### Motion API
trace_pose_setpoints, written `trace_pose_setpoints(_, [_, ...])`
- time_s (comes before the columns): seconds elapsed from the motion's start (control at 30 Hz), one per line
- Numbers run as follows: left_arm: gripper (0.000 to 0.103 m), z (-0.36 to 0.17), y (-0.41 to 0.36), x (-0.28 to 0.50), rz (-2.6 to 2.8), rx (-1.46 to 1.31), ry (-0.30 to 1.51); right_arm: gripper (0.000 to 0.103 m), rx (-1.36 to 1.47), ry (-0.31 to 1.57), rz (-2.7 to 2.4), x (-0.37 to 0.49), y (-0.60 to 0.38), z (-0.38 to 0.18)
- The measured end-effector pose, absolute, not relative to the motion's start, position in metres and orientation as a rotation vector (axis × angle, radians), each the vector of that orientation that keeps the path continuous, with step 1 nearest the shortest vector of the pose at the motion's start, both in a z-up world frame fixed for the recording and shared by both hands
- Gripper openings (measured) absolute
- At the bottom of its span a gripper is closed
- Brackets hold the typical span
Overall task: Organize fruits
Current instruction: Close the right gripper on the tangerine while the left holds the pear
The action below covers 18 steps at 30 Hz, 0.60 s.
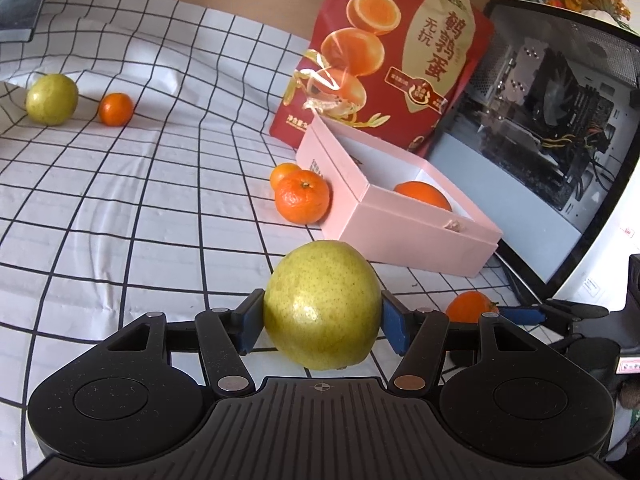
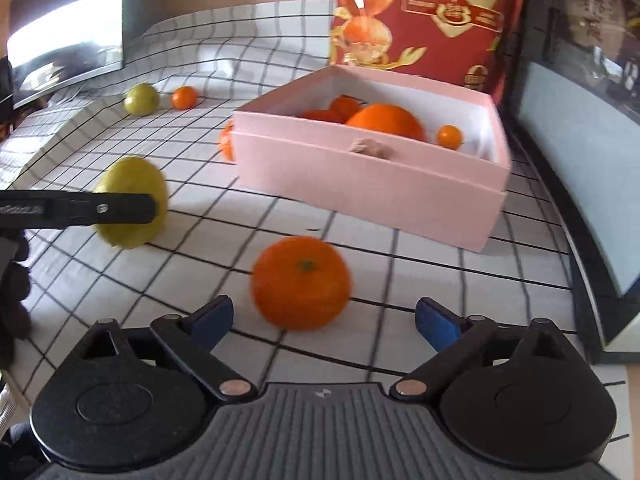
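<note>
The right gripper [image 2: 324,320] stands spread, the orange [image 2: 301,282] just ahead between its blue pads, untouched; the left gripper [image 1: 322,322] pinches a pear [image 1: 322,306]; the pink box [image 2: 360,184] lies beyond.

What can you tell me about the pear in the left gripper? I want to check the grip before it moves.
The pear is yellow-green, finely speckled and glossy, and looks firm and unbruised. It sits clamped at its widest part between the left gripper's blue pads, apparently just above the checked cloth. Nothing else touches it. The right wrist view shows it side-on, partly behind a black finger.
</note>
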<state>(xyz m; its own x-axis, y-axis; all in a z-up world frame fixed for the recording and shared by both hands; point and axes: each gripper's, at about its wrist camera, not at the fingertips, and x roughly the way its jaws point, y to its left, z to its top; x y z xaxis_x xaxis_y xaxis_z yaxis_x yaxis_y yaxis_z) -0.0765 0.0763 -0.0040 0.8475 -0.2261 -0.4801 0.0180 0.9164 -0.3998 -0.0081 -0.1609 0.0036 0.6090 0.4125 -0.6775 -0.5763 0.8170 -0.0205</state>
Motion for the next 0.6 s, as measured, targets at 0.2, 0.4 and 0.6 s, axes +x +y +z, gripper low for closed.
trace_pose_setpoints(0.2, [0.066,-0.005,0.075,-0.082,-0.12,-0.391,0.534,0.097,-0.179,0.674,0.528,-0.013,-0.181,0.001])
trace_pose_setpoints(0.4, [0.066,-0.006,0.079,-0.079,-0.116,-0.426,0.52,0.097,-0.146,0.657,0.511,-0.013,-0.183,0.002])
trace_pose_setpoints(0.6, [0.065,-0.008,0.085,-0.072,-0.127,-0.492,0.512,0.097,-0.058,0.665,0.52,-0.007,-0.193,0.003])
